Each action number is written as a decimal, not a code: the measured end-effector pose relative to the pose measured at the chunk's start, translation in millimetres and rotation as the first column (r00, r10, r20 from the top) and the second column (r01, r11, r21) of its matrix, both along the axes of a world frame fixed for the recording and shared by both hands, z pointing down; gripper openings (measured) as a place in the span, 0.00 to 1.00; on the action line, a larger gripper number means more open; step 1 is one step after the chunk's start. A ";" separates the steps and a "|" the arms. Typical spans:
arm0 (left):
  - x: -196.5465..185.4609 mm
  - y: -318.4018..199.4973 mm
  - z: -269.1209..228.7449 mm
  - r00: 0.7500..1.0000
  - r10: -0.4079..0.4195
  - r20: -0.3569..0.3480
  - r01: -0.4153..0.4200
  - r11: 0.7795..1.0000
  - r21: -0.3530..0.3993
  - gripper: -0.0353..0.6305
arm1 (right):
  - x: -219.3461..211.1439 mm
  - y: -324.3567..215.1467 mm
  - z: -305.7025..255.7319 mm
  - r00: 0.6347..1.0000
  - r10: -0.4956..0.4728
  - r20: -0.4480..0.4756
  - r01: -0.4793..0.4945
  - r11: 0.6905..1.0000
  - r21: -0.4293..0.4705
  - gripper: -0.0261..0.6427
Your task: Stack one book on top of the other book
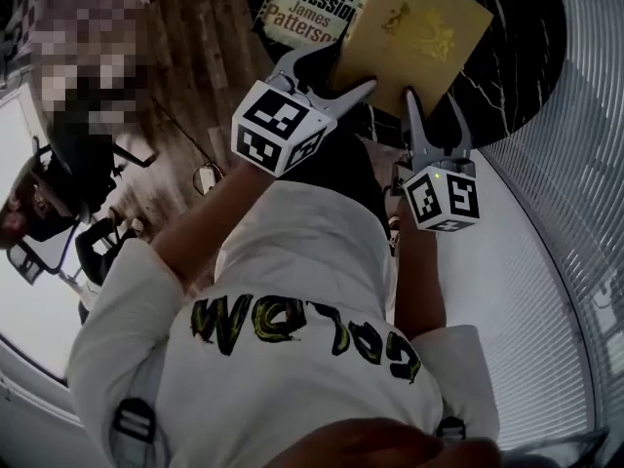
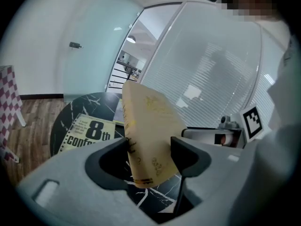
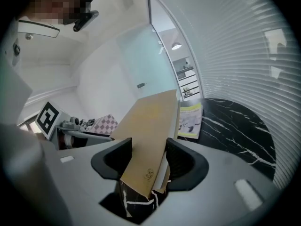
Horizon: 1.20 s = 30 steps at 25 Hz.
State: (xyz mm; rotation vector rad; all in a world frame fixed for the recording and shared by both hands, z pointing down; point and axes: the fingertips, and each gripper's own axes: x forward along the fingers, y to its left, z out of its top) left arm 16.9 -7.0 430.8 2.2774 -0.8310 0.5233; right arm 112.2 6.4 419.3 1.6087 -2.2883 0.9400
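- Closest to the head camera, the person's white shirt (image 1: 292, 291) is filling the lower frame, and both arms are reaching away toward the round black marble table (image 1: 526, 57).
- Both grippers are holding the yellow book (image 1: 414, 32) in the air above the table's near side, beside the "8th confession" book (image 1: 312, 3), which is lying flat on the marble.
- The yellow book is tilting, its long axis running away from the person, with the near end down between the jaws and the far end pointing up and outward.
- The left gripper (image 1: 331, 76) is pinching the book's near left corner, its jaws partly spread and pressing on either side.
- The right gripper (image 1: 436, 110) is clamping the near right corner in the same way, its jaws standing about the book's thickness apart.
- The left gripper view is showing the yellow book's (image 2: 148, 135) printed spine and the other book (image 2: 87, 133) on the table to the left.
- The right gripper view is showing the plain cover (image 3: 148, 131) and a thin printed booklet (image 3: 190, 121) lying farther back on the table; the "8th confession" book is not appearing there.
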 end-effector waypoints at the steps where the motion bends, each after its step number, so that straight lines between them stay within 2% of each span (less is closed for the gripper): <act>1: -8.8 0.4 0.7 1.000 -0.022 0.002 0.022 1.000 0.000 0.49 | -8.6 -1.6 0.9 1.000 -0.021 0.003 0.021 1.000 0.000 0.39; 6: -51.8 4.5 1.5 0.993 -0.119 0.020 0.120 0.993 0.000 0.49 | -51.0 -7.3 2.7 0.993 -0.116 0.010 0.116 0.993 -0.002 0.39; 10: -58.9 3.3 3.3 0.990 -0.140 0.026 0.140 0.990 0.001 0.49 | -58.3 -9.8 5.8 0.992 -0.127 0.011 0.127 0.992 -0.013 0.39; 15: -62.5 -5.0 1.8 0.993 -0.108 0.039 0.107 0.994 0.027 0.49 | -62.0 -15.0 6.1 0.993 -0.116 0.019 0.116 0.993 -0.014 0.39; 26: -97.1 -47.7 15.8 0.992 -0.021 0.121 0.010 0.996 0.086 0.49 | -97.7 -39.4 34.8 0.992 -0.100 0.072 0.102 0.994 -0.034 0.38; 30: -105.4 -58.0 30.2 0.992 -0.004 0.127 -0.005 0.997 0.071 0.49 | -106.5 -48.4 49.4 0.993 -0.091 0.077 0.095 0.994 -0.050 0.38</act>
